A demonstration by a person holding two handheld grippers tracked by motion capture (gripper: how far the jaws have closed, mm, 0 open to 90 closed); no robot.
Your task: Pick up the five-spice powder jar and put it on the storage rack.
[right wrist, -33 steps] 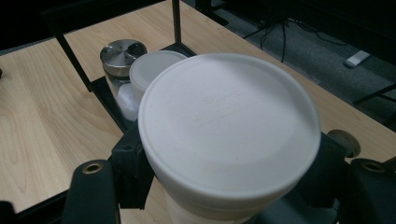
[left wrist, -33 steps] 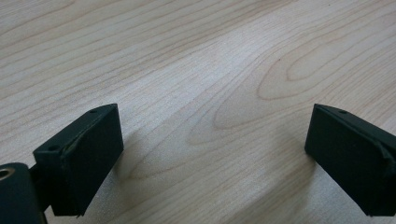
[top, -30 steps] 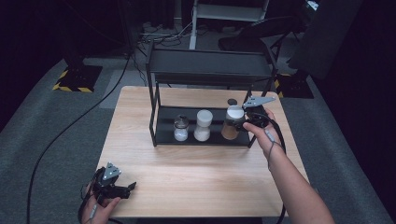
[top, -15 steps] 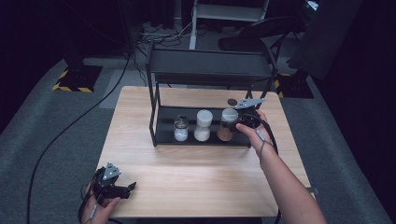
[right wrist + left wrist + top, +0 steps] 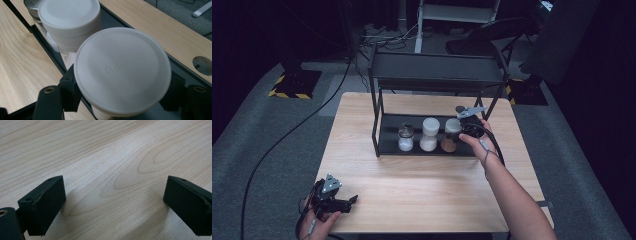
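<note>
My right gripper [image 5: 460,131] is shut on a white-lidded jar [image 5: 450,136] of brown powder, at the right end of the row on the lower shelf of the black rack [image 5: 437,70]. In the right gripper view my right gripper [image 5: 122,93] has a black pad on each side of the jar, just under its lid [image 5: 122,67]. Whether the jar rests on the shelf I cannot tell. Just left of it stand a tall white jar [image 5: 429,134] [image 5: 70,17] and a small glass jar [image 5: 406,138] [image 5: 31,5]. My left gripper [image 5: 348,201] [image 5: 112,202] lies open over bare wood at the table's front left corner.
The rack's top shelf overhangs the jars, and its posts [image 5: 375,120] stand at the corners. The wooden table [image 5: 422,185] is bare in front of the rack. A round hole [image 5: 202,65] is in the tabletop behind the rack. Cables and a chair base lie on the floor beyond.
My right gripper has carried the brown jar left and down, from the rack's right end to a spot beside the white jar. The left gripper has stayed put.
</note>
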